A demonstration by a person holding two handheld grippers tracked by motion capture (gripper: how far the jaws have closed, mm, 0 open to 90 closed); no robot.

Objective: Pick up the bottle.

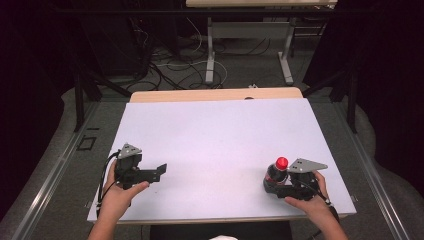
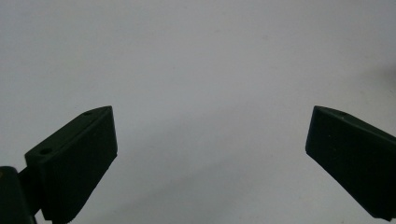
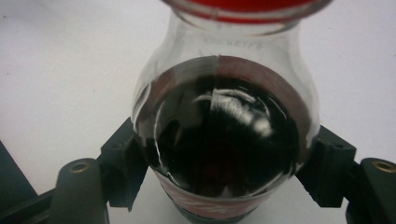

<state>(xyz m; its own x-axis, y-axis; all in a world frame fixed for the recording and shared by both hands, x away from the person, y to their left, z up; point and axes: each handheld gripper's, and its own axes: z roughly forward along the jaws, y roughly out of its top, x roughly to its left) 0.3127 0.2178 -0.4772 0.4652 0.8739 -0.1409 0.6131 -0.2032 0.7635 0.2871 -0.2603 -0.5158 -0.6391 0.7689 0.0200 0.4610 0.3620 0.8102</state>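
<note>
A small clear bottle (image 1: 276,173) of dark drink with a red cap stands upright near the front right of the white table top (image 1: 215,130). My right gripper (image 1: 271,187) is shut on its lower body, held by a hand at the table's front edge. In the right gripper view the bottle (image 3: 224,135) sits between the two black pads (image 3: 122,163), which press on both its sides, and a red label edge shows below. My left gripper (image 1: 158,172) rests at the front left, open, pointing right. In the left gripper view my left gripper (image 2: 210,149) has nothing but white surface between its jaws.
A strip of wooden table (image 1: 215,94) shows beyond the white sheet's far edge. Behind it the floor holds loose cables (image 1: 175,67) and the legs of another desk (image 1: 210,55). Dark frame bars (image 1: 79,100) stand at both sides of the table.
</note>
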